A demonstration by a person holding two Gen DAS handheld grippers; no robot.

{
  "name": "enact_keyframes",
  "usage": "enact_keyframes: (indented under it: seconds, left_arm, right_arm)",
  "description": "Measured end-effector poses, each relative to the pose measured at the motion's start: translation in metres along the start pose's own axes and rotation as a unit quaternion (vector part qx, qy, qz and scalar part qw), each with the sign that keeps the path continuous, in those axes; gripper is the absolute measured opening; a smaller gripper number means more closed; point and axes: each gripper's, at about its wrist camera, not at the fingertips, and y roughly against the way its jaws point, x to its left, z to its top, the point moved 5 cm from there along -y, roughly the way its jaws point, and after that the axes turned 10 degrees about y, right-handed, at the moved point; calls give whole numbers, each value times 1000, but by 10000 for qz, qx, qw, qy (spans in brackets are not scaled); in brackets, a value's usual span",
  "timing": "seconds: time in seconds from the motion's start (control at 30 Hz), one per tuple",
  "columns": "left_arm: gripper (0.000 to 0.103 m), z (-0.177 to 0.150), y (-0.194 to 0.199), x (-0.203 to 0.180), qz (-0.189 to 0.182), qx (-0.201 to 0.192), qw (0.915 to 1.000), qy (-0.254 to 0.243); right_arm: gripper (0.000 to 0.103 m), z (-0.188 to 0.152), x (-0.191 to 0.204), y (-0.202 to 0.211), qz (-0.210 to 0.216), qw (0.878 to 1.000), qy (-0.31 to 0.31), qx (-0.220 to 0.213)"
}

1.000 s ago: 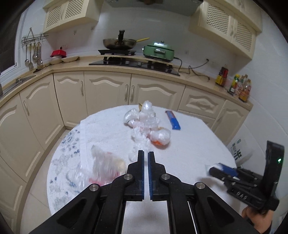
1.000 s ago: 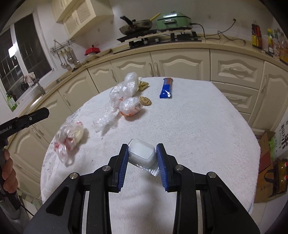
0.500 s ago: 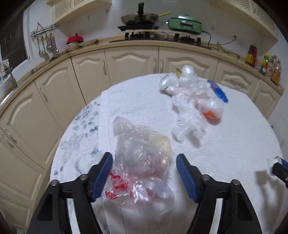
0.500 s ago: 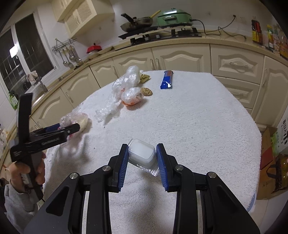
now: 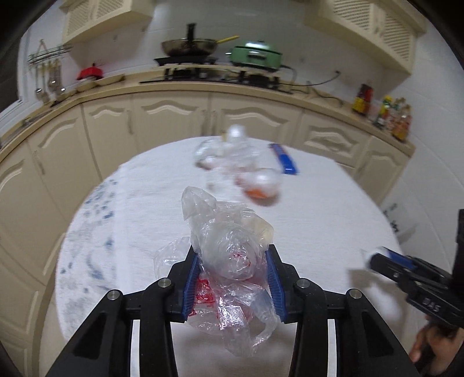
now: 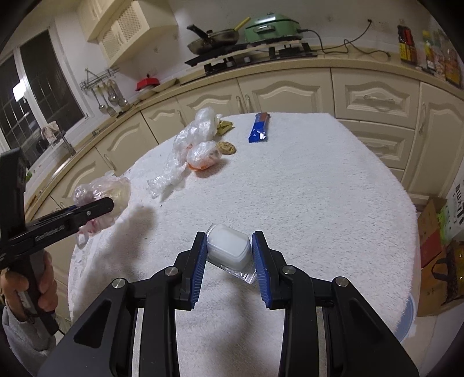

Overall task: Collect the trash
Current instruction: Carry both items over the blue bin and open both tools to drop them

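A crumpled clear plastic bag with red print (image 5: 226, 229) sits between the blue pads of my left gripper (image 5: 232, 250), whose jaws are closing and press on both its sides. From the right wrist view, the left gripper (image 6: 107, 204) holds that bag (image 6: 101, 188) at the table's left edge. My right gripper (image 6: 229, 240) is shut on a small white plastic container (image 6: 229, 249) just above the white tablecloth (image 6: 304, 188). Farther back lie a pile of clear bags (image 6: 197, 130), a bag with orange contents (image 6: 204, 156), a cookie (image 6: 226, 148) and a blue wrapper (image 6: 259, 127).
Cream kitchen cabinets (image 6: 290, 90) curve closely around the round table. A stove with a pan (image 6: 214, 36) and a green cooker (image 6: 272, 26) is on the counter. Cardboard boxes and bags (image 6: 435, 232) stand on the floor at the right.
My left gripper went from shut to wide open, came down over the crumpled bag, and its jaws have now narrowed onto it. The right gripper kept its hold on the container.
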Motion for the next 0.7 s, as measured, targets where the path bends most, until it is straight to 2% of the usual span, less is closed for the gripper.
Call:
enact_keyframes:
  seconds: [0.17, 0.37, 0.5, 0.7]
  left_arm:
    - [38, -9, 13, -64, -538, 12, 9978, -390]
    - [38, -27, 2, -161, -993, 227, 9893, -1043]
    - [38, -42, -13, -232, -1293, 464, 9787, -1527]
    - [38, -59, -52, -329, -1494, 854, 9607, -2178]
  right_arm:
    - [32, -7, -31, 41, -237, 9991, -206, -269]
    - [32, -32, -89, 94, -692, 9949, -570, -471]
    - [32, -56, -132, 125, -1025, 9891, -891, -562]
    - [32, -96, -203, 165, -1561, 9745, -1465, -669]
